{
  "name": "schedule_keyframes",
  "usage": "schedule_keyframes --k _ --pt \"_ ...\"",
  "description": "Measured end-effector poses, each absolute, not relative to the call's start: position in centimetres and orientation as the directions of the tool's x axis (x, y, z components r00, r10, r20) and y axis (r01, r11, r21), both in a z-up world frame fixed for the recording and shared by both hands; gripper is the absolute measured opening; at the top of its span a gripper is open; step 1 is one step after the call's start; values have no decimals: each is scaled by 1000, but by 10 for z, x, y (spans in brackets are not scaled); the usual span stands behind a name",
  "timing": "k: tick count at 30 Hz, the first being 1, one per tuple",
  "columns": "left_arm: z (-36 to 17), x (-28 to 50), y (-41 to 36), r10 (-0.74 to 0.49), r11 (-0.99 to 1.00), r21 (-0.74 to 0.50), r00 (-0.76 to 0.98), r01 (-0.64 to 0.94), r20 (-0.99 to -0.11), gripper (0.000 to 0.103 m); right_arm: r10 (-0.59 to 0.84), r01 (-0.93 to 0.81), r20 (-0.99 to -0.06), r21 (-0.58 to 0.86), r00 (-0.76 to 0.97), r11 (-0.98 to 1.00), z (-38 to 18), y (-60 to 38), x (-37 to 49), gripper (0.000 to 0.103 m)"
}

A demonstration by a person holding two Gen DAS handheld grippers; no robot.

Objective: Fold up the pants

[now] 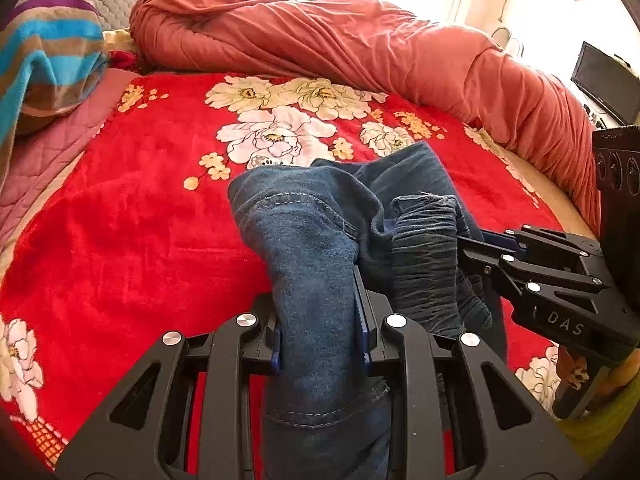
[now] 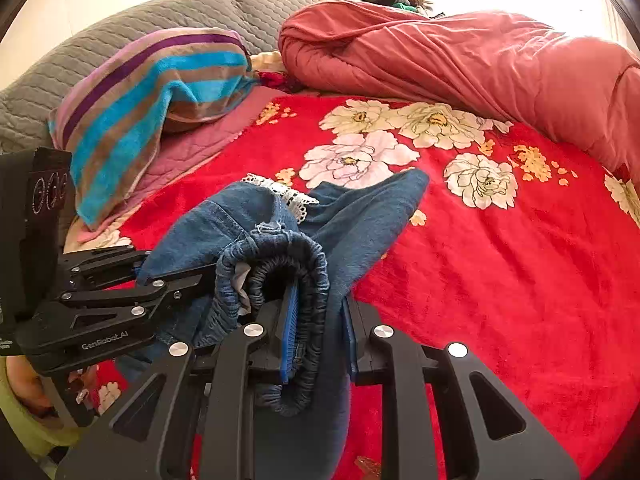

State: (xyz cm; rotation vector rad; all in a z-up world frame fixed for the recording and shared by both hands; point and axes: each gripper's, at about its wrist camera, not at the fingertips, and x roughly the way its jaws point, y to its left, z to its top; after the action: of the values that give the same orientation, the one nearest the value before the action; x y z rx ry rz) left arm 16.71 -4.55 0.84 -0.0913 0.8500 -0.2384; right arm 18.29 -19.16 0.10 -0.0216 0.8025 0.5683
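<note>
Blue denim pants [image 1: 304, 232] with an elastic waistband [image 2: 312, 264] and white lace trim [image 2: 288, 194] are bunched and held up over the red floral blanket [image 1: 120, 240]. My left gripper [image 1: 320, 336] is shut on a denim fold of the pants. My right gripper [image 2: 318, 340] is shut on the gathered waistband. The right gripper also shows in the left wrist view [image 1: 476, 248], gripping the waistband from the right. The left gripper shows in the right wrist view [image 2: 168, 276], at the left of the pants [image 2: 360, 216].
A rolled pink-red quilt [image 1: 360, 52] lies along the far side of the bed. A striped towel [image 2: 152, 92] rests on a grey quilted pillow [image 2: 120, 28] and pink pad at left. A dark monitor [image 1: 604, 80] stands beyond the bed at right.
</note>
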Motion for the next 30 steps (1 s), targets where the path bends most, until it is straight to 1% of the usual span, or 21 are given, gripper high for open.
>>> schedule_keyframes --k 4,6,7,8,9,10,11,12,15,17,18,19,21,24,30 --pt "1 170 -42 -236 972 -175 628 159 -742 20 441 -468 -702 172 559 867 -6 -190 184 18" --pt "-2 171 -40 -226 974 -170 626 149 -746 23 424 -453 -706 163 567 876 -8 -191 184 19" --pt "-3 171 -39 -221 975 -166 624 145 -749 24 414 -447 -709 154 571 881 -9 -191 183 20" --pt "-4 171 -39 -217 976 -164 624 142 -751 27 402 -440 -712 145 576 886 -11 -192 182 23" --pt "-5 170 -38 -213 977 -161 624 139 -751 30 398 -434 -714 145 576 889 -13 -194 183 30" --pt "-6 170 -37 -209 978 -159 623 136 -753 32 393 -426 -718 149 574 893 -15 -196 183 40" --pt "-7 169 -36 -207 978 -159 623 133 -754 35 387 -414 -722 153 573 897 -17 -197 183 45" --pt "-8 169 -36 -206 978 -159 623 131 -755 37 374 -400 -729 149 574 904 -21 -200 183 47" --pt "-11 169 -35 -199 980 -153 618 128 -760 43 353 -383 -746 142 565 913 -28 -202 184 47" --pt "-13 169 -35 -197 980 -152 614 125 -764 45 343 -375 -759 140 554 916 -34 -204 185 47" --pt "-15 169 -35 -195 981 -150 612 124 -766 47 334 -367 -766 138 550 920 -37 -204 186 48" --pt "-16 168 -35 -193 981 -149 610 123 -768 48 324 -360 -770 132 549 923 -39 -204 186 53" --pt "-19 168 -35 -191 982 -150 608 119 -771 50 311 -350 -776 125 549 928 -41 -205 187 56" --pt "-21 168 -33 -193 981 -156 604 115 -773 53 308 -345 -780 127 544 930 -43 -206 186 56" --pt "-20 166 -34 -187 982 -149 607 114 -772 53 308 -344 -772 123 556 931 -38 -206 184 56"
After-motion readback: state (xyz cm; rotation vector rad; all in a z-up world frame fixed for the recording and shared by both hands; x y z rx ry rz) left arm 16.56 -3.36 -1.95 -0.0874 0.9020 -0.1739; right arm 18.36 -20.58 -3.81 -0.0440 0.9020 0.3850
